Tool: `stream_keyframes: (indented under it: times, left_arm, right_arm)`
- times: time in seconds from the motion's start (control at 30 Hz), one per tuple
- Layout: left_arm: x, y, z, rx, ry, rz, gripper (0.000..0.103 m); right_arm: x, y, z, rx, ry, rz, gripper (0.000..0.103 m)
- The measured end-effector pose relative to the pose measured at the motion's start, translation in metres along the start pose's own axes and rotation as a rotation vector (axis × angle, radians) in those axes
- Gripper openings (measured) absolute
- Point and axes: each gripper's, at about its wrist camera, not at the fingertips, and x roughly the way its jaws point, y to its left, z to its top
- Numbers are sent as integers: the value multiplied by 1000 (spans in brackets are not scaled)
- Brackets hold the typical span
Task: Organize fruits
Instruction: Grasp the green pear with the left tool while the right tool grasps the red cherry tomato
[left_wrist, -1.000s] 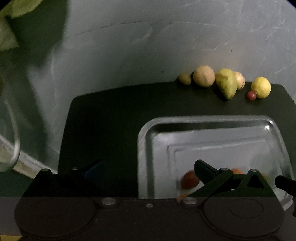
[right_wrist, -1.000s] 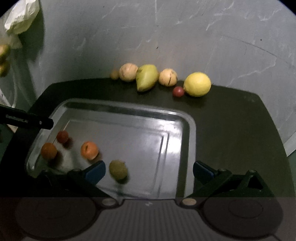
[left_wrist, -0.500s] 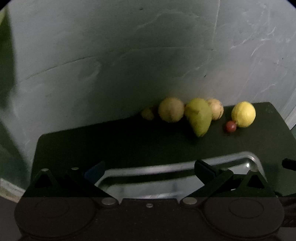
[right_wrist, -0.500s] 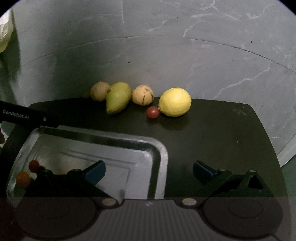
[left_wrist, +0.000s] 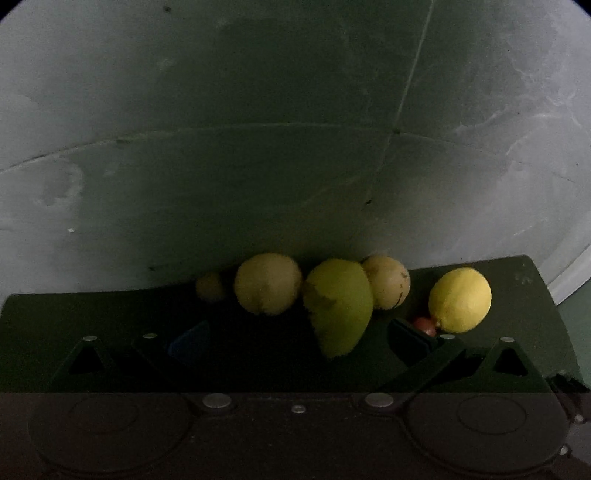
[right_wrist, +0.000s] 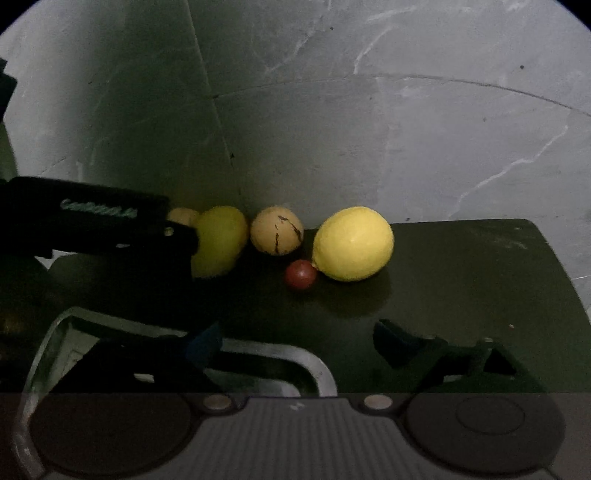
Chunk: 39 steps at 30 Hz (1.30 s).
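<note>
Fruits still wait in a row at the back of your bench (right_wrist: 461, 280): lemon (right_wrist: 352, 243), small red fruit (right_wrist: 300, 274), pear (left_wrist: 338, 304) and three tan ones. Only the tray (right_wrist: 314, 363) corner shows, contents hidden, so most sorting looks left. Both hand-held grippers, left (left_wrist: 295, 334) and right (right_wrist: 295, 341), are spread and empty, with the left nearest the pear.

Lower left of the right wrist view, the tray (right_wrist: 325, 373) shows bright polished metal, its rolled rim catching light. The dark surface (right_wrist: 461, 280) looks smooth with a faint sheen, mirroring the lemon (right_wrist: 352, 243), whose yellow skin is glossy and finely dimpled. The tan round fruit (right_wrist: 277, 230) looks matt, streaked with dark cracks. Behind, the wall (right_wrist: 406, 129) reads as veined, marble-like stone.
</note>
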Motion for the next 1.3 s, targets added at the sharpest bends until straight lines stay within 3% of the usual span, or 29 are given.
stream_keyframes:
  times: [0.37, 0.47, 0.57, 0.93, 1.07, 1.3]
  left_arm:
    - [22, -10, 2, -85, 21, -19, 95]
    - [22, -13, 1, -88, 13, -15, 93]
    - [23, -16, 1, -92, 10, -16, 85]
    - [30, -23, 1, -141, 5, 1, 80]
    - [33, -26, -1, -165, 37, 14, 58]
    - [39, -29, -1, -195, 41, 4, 61]
  right_arm:
    - [25, -8, 11, 68, 5, 46, 65]
    - [31, -9, 14, 75, 0, 51, 63]
    - [34, -11, 15, 83, 2, 54, 63]
    - [34, -12, 13, 93, -22, 57, 56]
    - [32, -12, 12, 115, -29, 57, 52]
    - [33, -9, 12, 130, -40, 50, 47]
